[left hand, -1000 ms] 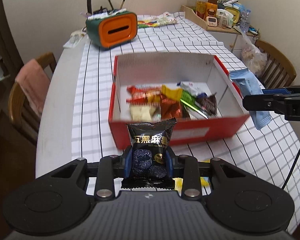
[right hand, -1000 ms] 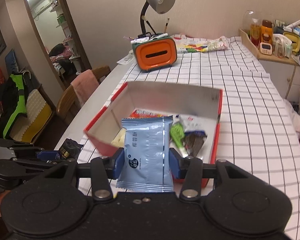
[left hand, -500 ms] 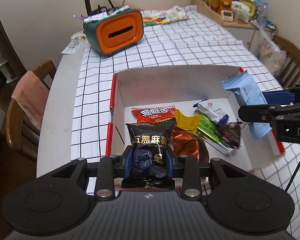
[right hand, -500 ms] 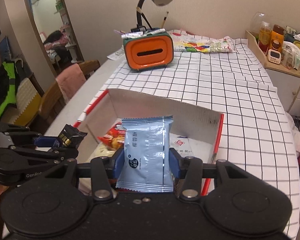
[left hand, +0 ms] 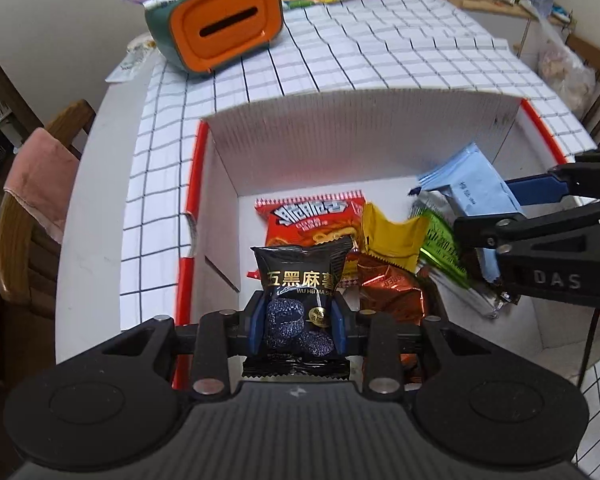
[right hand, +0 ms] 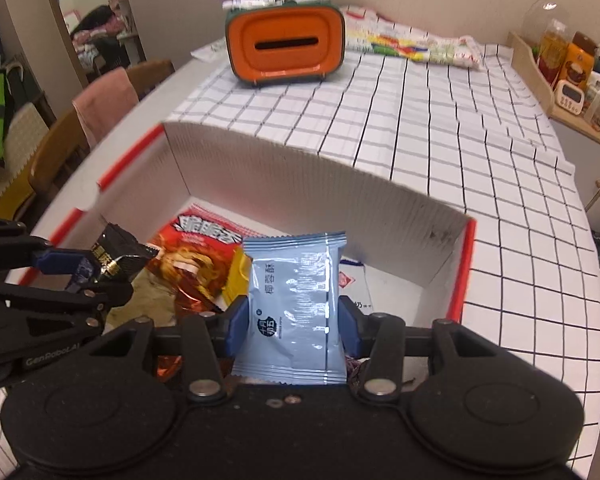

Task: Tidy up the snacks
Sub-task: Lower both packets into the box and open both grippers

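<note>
— Both of your hands have come forward and down since a second ago: the box [left hand: 216,184] that sat ahead of you is now right beneath, and you look straight into it.

— What are you carrying?

— Your left hand-held gripper [left hand: 296,326] is clamped on a black snack packet [left hand: 300,276], held upright between the blue pads over the near left part of the box. Your right hand-held gripper [right hand: 294,322] is clamped on a light blue snack packet [right hand: 296,304], also upright, over the right half of the box.

— And what lies inside?

— You can see a red packet [left hand: 312,216] flat on the box floor toward the back, a yellow one [left hand: 392,236] just beside it, a copper foil one [left hand: 392,292] nearer you, and a green one [left hand: 444,244] to the right, with a white packet [right hand: 354,284] under it. They overlap in a loose heap.

— Anything around the box?

— You have the checked cloth [right hand: 440,128] covering the worktop, and an orange tissue box [right hand: 286,46] standing well behind the box. A chair with a pink towel [left hand: 40,184] stands at the left edge.
</note>
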### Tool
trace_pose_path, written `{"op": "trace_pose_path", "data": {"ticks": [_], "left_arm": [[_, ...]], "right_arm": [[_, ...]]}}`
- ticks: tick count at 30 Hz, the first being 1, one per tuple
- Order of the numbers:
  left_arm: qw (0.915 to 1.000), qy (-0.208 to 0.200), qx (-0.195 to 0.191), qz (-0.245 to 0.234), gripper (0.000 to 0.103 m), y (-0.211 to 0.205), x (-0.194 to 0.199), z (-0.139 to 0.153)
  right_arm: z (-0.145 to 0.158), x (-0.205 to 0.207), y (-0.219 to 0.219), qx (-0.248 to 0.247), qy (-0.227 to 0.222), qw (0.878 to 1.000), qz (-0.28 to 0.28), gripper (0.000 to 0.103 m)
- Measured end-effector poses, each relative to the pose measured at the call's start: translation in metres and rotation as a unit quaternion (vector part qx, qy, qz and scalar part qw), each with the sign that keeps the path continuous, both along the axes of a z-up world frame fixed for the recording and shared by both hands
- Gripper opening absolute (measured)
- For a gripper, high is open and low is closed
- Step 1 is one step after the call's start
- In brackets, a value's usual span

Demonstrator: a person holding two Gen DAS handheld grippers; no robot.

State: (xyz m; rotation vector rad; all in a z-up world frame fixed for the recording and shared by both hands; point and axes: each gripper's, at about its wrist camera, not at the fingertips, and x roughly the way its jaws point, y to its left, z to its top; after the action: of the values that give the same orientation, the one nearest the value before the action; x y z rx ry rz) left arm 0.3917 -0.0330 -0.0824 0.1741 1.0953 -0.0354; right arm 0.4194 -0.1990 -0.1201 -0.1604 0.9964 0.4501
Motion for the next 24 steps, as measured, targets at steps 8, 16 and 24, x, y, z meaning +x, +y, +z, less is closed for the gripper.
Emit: {"op": "trace_pose_path", "data": {"ticks": [8,16,24], "left_arm": [[0.9995,0.019,0.021,-0.011,0.033,-0.007,0.008,-0.012],[0.9994,0.018,0.026,-0.014,0.034,-0.012,0.009,-0.012],[0.9999,-0.004,-0.007,-0.008,0.056,-0.003,-0.002,0.003]], "right_arm": [[-0.016,0.007,0.008,-0.025,0.009,1.000,0.003,0.046],[-0.017,0.006,0.007,-0.031,0.017,0.999,-0.002,0.046],[-0.003,-0.006,0.000,-0.009,0.016,1.000,-0.011,0.048]]}}
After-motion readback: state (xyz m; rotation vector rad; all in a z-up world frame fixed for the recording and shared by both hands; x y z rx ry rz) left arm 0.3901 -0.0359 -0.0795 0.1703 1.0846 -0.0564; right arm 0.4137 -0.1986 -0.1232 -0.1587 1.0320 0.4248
